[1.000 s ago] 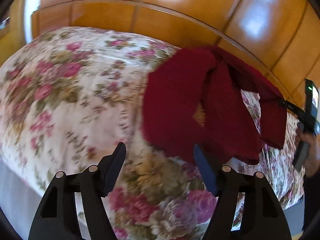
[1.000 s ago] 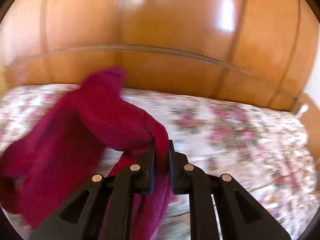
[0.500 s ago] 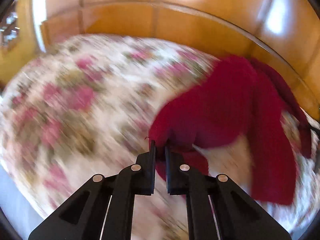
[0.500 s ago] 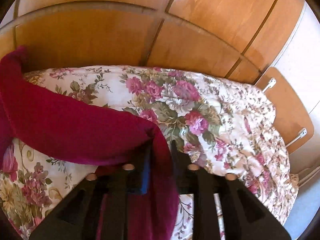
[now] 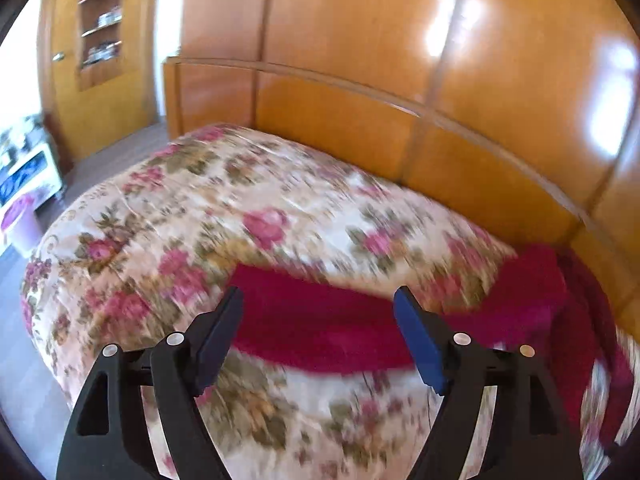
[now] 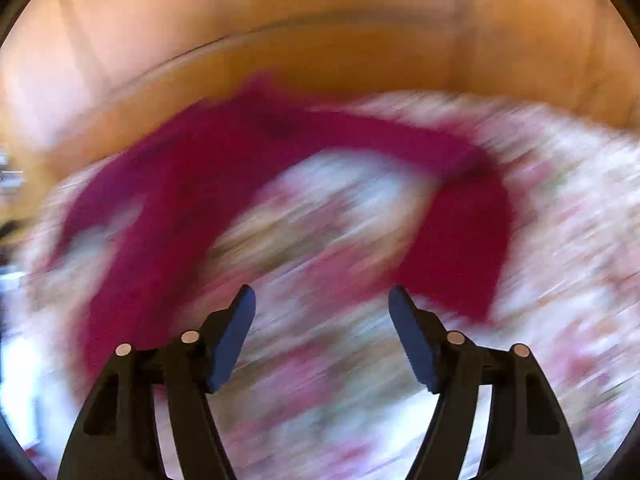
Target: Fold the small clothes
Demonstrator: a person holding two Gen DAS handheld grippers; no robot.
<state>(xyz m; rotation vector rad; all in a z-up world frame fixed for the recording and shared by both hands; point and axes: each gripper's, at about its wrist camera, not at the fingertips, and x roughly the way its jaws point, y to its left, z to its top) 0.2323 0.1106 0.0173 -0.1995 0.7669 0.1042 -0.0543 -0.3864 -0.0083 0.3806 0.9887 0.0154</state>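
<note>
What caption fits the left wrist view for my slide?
Open left gripper above red garment on floral bedspread.

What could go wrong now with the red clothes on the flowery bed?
1. Both the left gripper and the right gripper are open and hold nothing, so the dark red garment lies loose on the floral bedspread. It looks stretched out in bent strips, not flat, so a fold may turn out crooked.
2. Both views are blurred, so a grab now might miss the edge or pinch the bedspread instead.
</note>
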